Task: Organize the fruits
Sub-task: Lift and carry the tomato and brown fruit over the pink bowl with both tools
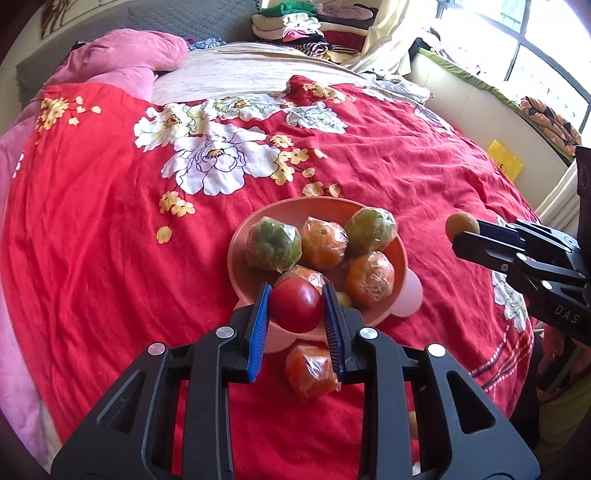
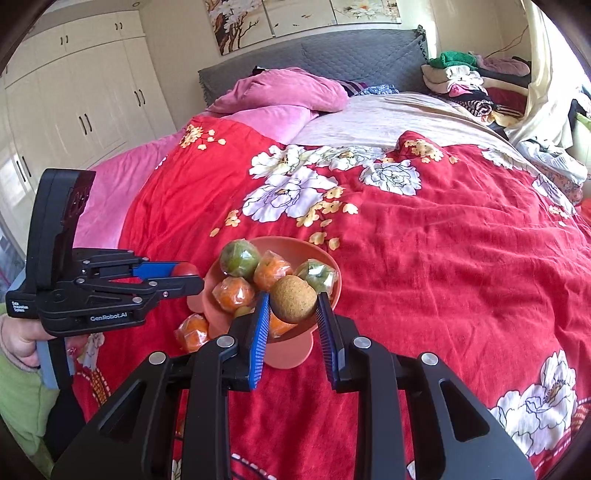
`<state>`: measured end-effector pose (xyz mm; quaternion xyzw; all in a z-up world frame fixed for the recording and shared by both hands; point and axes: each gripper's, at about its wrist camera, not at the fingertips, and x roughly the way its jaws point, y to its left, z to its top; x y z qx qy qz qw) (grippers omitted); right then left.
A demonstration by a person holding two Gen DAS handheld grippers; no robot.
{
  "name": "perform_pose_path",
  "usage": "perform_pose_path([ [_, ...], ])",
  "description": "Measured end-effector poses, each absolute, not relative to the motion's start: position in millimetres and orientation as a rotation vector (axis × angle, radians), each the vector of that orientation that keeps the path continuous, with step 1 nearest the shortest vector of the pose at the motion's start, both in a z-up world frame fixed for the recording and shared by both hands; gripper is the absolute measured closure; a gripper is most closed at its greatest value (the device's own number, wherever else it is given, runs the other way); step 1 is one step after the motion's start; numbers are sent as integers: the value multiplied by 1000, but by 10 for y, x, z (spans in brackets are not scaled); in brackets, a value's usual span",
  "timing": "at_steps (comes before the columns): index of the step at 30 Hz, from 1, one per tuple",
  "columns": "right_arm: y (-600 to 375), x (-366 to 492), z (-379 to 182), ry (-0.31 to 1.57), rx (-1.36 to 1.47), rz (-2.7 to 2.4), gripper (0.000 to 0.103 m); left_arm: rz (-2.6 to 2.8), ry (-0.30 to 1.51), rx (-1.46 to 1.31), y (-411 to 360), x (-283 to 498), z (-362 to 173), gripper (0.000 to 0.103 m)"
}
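Both your tools are loaded over the bowl!

Your left tool clamps a red tomato; your right tool clamps a brown kiwi, both above the pink bowl of wrapped oranges on the bed; one wrapped orange lies beside it.

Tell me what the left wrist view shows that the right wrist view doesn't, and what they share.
Only the left wrist view: the window and a yellow packet at the bed's far side.

Only the right wrist view: the white wardrobe, the wall paintings, and the hand holding the left gripper.

Both: the pink bowl of wrapped fruit on the red floral blanket, one wrapped orange lying outside it, the left gripper shut on a red tomato, and the right gripper shut on a brown kiwi.
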<state>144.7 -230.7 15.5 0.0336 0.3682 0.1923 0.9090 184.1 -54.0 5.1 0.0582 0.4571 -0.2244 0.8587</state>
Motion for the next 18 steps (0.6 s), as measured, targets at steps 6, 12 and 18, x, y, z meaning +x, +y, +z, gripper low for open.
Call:
perform_pose_path([
  [6, -2315, 1551, 136, 761, 64, 396, 78, -445, 979, 112, -511, 1983, -53, 82],
  [12, -2317, 1619, 103, 766, 59, 397, 78, -434, 993, 103, -494, 2070, -155, 82],
  [18, -2280, 1680, 15, 787, 51, 400, 78, -429, 990, 82, -469, 2115, -176, 82],
])
